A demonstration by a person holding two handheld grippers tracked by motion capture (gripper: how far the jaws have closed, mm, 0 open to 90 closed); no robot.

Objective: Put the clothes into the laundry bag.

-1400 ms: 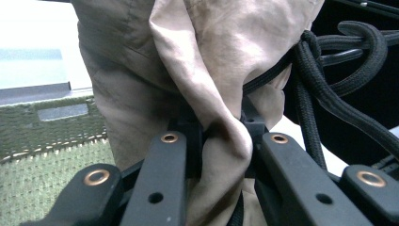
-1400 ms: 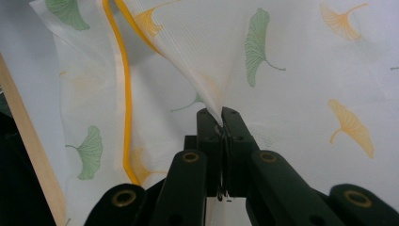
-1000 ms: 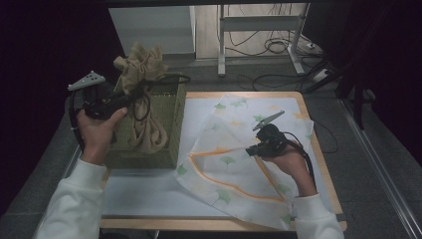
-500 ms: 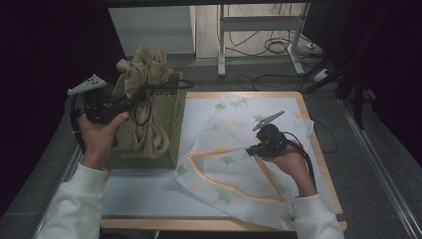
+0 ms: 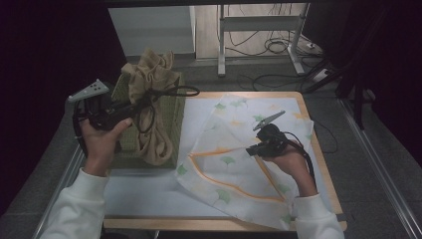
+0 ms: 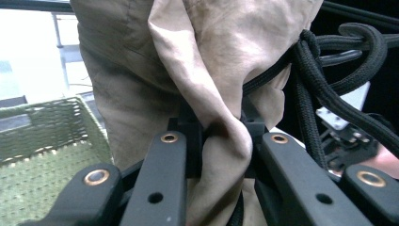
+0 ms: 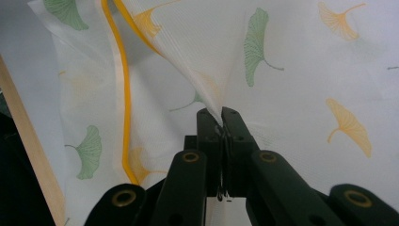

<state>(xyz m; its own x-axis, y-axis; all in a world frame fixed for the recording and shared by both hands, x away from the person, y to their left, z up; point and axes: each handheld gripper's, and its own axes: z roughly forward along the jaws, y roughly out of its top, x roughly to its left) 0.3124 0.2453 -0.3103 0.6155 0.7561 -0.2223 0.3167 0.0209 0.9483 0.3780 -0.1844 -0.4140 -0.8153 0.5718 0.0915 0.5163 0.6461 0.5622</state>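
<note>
At left, left gripper (image 6: 221,127): clamped on tan cloth (image 6: 207,66) over green basket (image 5: 174,119).
Right gripper (image 7: 222,117): pinching leaf-print cloth (image 7: 291,70) on table (image 5: 219,221).

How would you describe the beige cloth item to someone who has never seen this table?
On the left of the wooden table stands a green woven basket. The beige cloth bag hangs bunched over it, pinched by the left hand-held gripper. Unlike the flat leaf-printed cloth, it is plain with a black cord.
</note>
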